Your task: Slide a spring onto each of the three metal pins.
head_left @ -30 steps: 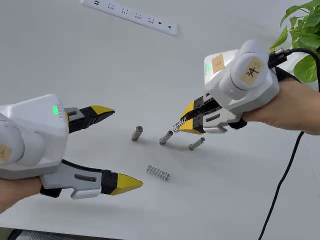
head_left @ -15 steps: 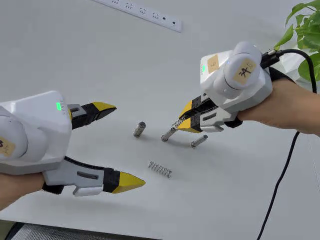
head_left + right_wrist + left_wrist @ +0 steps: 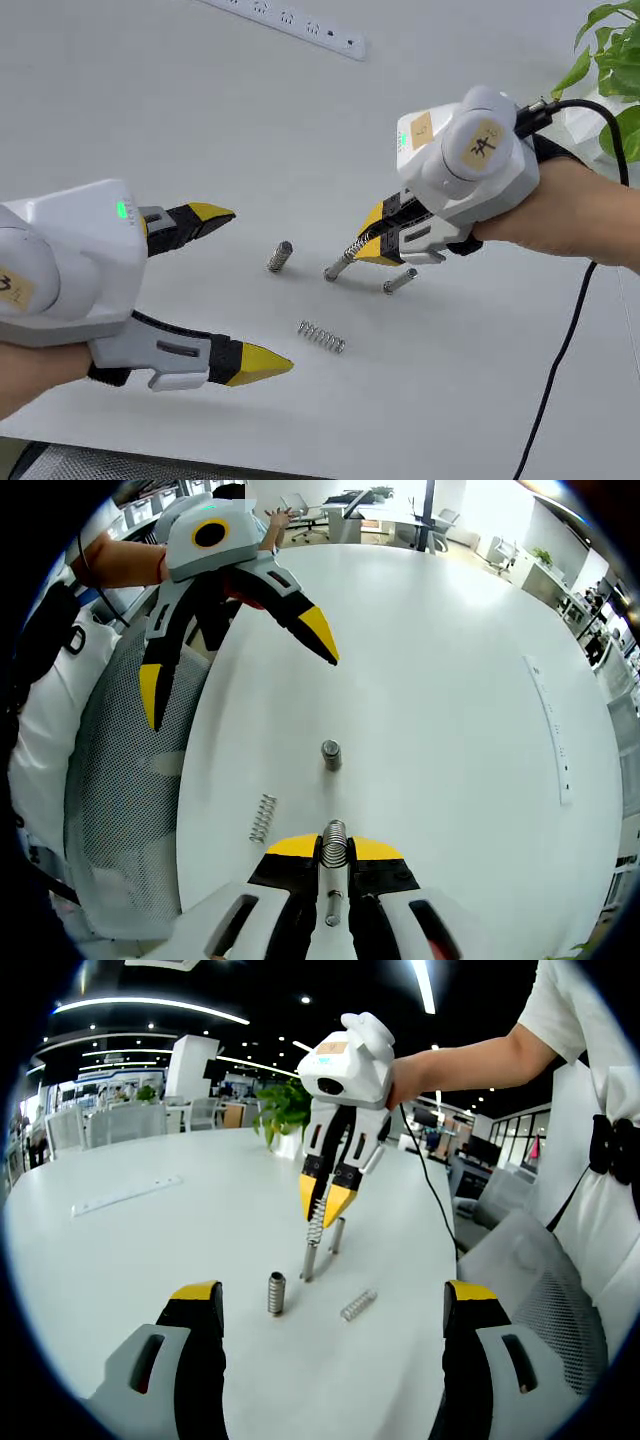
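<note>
Three short metal pins stand on the white table (image 3: 150, 110). A spring sits on the left pin (image 3: 280, 256), (image 3: 276, 1293), (image 3: 331, 754). The right pin (image 3: 399, 281) is bare. My right gripper (image 3: 372, 242), (image 3: 326, 1192), (image 3: 335, 850) is shut on a spring (image 3: 355, 246), (image 3: 316, 1222), (image 3: 335, 838); it holds the spring tilted, with its lower end over the top of the middle pin (image 3: 337, 268), (image 3: 309, 1260). A loose spring (image 3: 321, 337), (image 3: 356, 1305), (image 3: 263, 818) lies nearer me. My left gripper (image 3: 243, 290), (image 3: 335, 1305), (image 3: 235, 675) hovers open and holds nothing, left of the pins.
A white power strip (image 3: 290, 22) lies at the table's far edge. A green plant (image 3: 612, 45) stands at the right, and a black cable (image 3: 560, 370) trails from the right gripper. A mesh chair (image 3: 120, 810) sits by the near edge.
My right gripper has brought the spring down and left until its lower end meets the middle pin's top. The left gripper has stayed open in place.
</note>
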Available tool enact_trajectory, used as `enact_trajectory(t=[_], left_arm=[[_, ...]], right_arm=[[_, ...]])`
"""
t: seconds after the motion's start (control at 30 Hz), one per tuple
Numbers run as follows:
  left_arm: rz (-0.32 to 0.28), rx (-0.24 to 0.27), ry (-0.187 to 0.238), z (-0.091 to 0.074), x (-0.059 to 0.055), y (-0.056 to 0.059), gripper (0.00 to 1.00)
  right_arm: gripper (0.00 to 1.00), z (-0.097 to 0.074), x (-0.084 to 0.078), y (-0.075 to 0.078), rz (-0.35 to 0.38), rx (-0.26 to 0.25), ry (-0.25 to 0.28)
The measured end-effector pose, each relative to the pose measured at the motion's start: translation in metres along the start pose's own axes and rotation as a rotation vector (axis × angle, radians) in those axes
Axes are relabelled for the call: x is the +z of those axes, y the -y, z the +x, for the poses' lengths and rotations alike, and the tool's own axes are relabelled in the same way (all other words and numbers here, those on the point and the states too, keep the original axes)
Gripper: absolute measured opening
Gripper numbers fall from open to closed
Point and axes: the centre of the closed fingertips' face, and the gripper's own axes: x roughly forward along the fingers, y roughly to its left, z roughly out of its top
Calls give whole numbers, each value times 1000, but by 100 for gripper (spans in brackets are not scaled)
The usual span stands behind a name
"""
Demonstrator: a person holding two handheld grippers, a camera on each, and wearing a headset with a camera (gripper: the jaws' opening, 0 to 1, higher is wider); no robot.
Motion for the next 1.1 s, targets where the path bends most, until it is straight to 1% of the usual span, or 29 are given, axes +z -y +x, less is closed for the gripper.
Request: enact_trajectory(t=[0.43,0.77,1.1], left_arm=[[-5,-8,-3,1,-2,2,90],[-8,-15,-3,2,-3,5,89],[-11,-20,-1,3,-3,4,88]], right_arm=[[7,4,-2,0,-1,5,-4],[7,6,0,-4,-9,7,-14],[7,13,-3,1,-14,11,-20]])
